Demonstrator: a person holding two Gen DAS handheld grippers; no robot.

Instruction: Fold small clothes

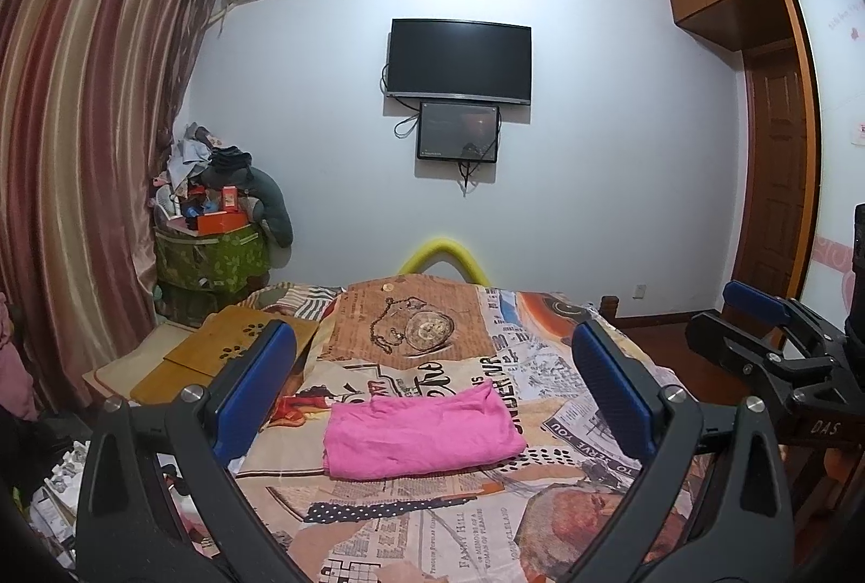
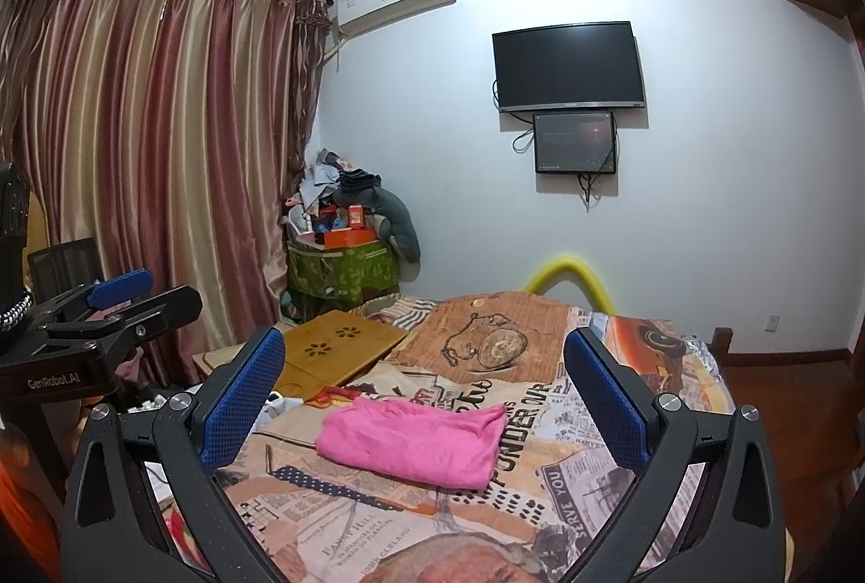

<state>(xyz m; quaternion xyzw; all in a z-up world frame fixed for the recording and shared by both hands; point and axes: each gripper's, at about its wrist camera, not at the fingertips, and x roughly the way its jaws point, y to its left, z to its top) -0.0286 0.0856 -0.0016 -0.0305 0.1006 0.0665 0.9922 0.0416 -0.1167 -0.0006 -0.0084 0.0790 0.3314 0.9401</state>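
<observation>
I am holding my left tongs [image 1: 432,388] with the jaws spread wide and nothing between them; my right tongs [image 2: 424,394] are standing equally wide and equally empty. Both pairs are hovering above the bed, clear of the bedspread [image 1: 540,367], and each is showing at the edge of the other's view, side by side and apart.

The pink garment [image 1: 421,431] is lying flat on the bedspread, ahead of and below both tongs, touching neither. In each wrist view it is sitting between the two blue pads [image 1: 254,394], nearer the middle than either pad. It is looking already doubled over into a rough rectangle, with a looser, rumpled edge along its far side [image 2: 432,413]. I am judging the fold to be largely done, though I cannot tell how many layers are stacked.

Risks I am noting:
- The cloth is thin and limp, so a pinch on the top layer alone is likely to peel the fold open.
- The bedspread is soft and wrinkled beneath, so a low pad is liable to catch it along with the garment and drag both.
- The rumpled far edge is likely to bunch if I press it without smoothing it first.
- With both tongs close together, they are at risk of knocking each other over the garment.

A wooden tray [image 2: 330,350] is resting on the bed's left side, well apart from the garment.
</observation>
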